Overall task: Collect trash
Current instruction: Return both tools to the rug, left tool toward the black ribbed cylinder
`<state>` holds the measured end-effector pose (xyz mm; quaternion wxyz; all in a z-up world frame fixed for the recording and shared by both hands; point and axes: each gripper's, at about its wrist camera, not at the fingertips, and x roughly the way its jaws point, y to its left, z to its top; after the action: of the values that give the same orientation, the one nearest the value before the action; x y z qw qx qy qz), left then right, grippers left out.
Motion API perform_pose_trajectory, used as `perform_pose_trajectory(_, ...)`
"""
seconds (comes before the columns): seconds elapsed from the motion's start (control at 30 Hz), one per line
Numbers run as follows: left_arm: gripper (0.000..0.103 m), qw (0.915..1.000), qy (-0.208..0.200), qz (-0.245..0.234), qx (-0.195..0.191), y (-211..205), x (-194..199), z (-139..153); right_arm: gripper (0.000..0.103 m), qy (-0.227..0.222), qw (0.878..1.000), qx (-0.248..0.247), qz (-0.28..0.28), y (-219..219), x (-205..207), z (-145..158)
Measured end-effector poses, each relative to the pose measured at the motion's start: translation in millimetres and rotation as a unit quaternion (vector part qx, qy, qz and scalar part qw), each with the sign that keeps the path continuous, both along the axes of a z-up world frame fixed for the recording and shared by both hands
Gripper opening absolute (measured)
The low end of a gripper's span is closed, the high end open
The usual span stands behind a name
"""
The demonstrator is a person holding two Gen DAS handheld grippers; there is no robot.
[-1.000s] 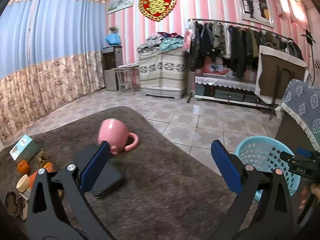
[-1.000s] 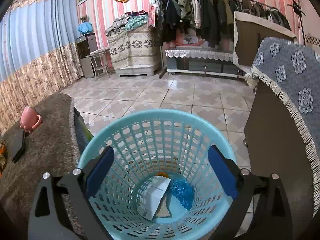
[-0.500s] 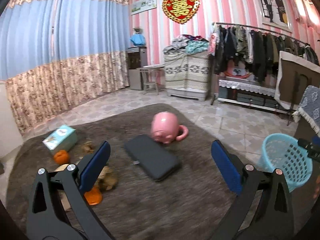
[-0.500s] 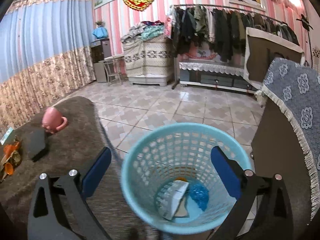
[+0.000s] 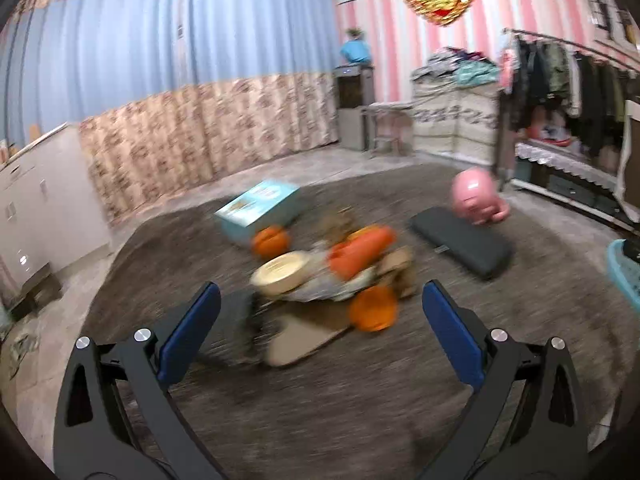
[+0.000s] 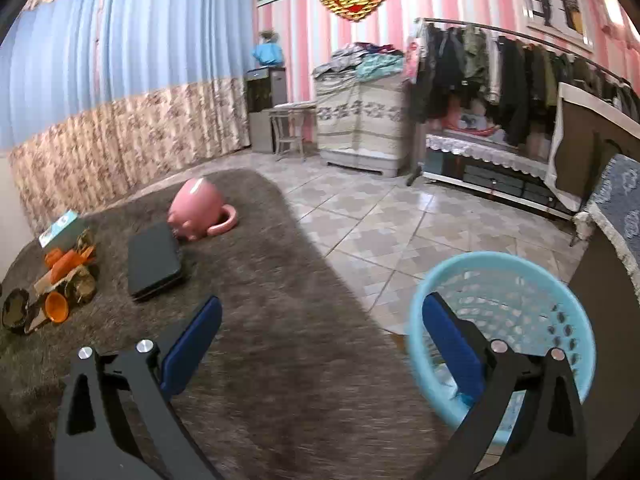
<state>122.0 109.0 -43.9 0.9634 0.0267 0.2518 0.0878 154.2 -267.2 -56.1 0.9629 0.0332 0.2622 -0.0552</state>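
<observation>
Left wrist view, blurred. Left gripper [image 5: 320, 328]: jaws wide apart, nothing between the pads, raised over the brown rug [image 5: 360, 400]. Trash pile [image 5: 328, 276] on the rug just beyond the fingertips: cream bowl [image 5: 282, 278], orange cup [image 5: 374, 308], orange wrapper [image 5: 360, 250], small orange ball [image 5: 270, 242], flat beige scrap [image 5: 300, 340]. Teal box [image 5: 256, 210] behind the pile. Dark pad [image 5: 462, 242] to the right, pink mug [image 5: 476, 196] tipped over beside it. Basket [image 5: 624, 272] cut off at right edge.

Right wrist view. Right gripper [image 6: 320, 340]: jaws just opened to full width, empty. Left finger over the rug [image 6: 260, 340], right finger in front of the basket [image 6: 508, 332] rim. Basket on the tiled floor [image 6: 380, 220], beside the rug edge. Trash pile [image 6: 60, 280] at far left, well apart from the gripper. Dark pad [image 6: 154, 262] and pink mug [image 6: 198, 210] touching, mid-rug.
</observation>
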Motion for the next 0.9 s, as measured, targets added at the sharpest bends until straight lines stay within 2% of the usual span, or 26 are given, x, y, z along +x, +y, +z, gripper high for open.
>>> perform_pose_trajectory(0.17, 0.097, 0.9984, 0.03, 0.041, -0.024, 55.0, 7.1, -22.3, 0.098, 0.015, 0.999, -0.017, 0.026, 33.7, 10.9, -13.3)
perform_pose_trajectory(0.4, 0.097, 0.9964, 0.056, 0.054, -0.034, 91.2, 23.8, -36.8, 0.098, 0.034, 0.998, -0.022, 0.056, 61.5, 25.6, -24.0)
perform_pose_trajectory(0.57, 0.097, 0.9953, 0.081, 0.034, -0.04, 111.6, 40.8, -49.6, 0.098, 0.042, 0.996, -0.03, 0.068, 78.6, 28.8, -28.8)
perform_pose_trajectory(0.67, 0.096, 0.9931, 0.095, 0.014, -0.069, 115.9, 51.1, -54.2, 0.098, 0.047, 0.996, -0.025, 0.077, 88.6, 31.2, -29.4)
perform_pose_trajectory(0.7, 0.094, 0.9923, 0.098, 0.006, -0.076, 116.5, 52.4, -55.4, 0.098, 0.049, 0.995, -0.022, 0.081, 93.0, 32.0, -29.2)
perform_pose_trajectory(0.77, 0.075, 0.992, 0.101, -0.008, -0.075, 112.2, 52.5, -57.0, 0.098, 0.052, 0.995, -0.015, 0.086, 100.8, 34.3, -28.8)
perform_pose_trajectory(0.8, 0.07, 0.9921, 0.104, -0.017, -0.068, 108.3, 51.8, -57.7, 0.098, 0.055, 0.994, -0.012, 0.091, 107.3, 36.1, -28.8)
perform_pose_trajectory(0.9, 0.069, 0.9941, 0.095, -0.019, -0.049, 101.1, 44.3, -53.9, 0.098, 0.06, 0.992, -0.009, 0.107, 130.2, 38.4, -27.6)
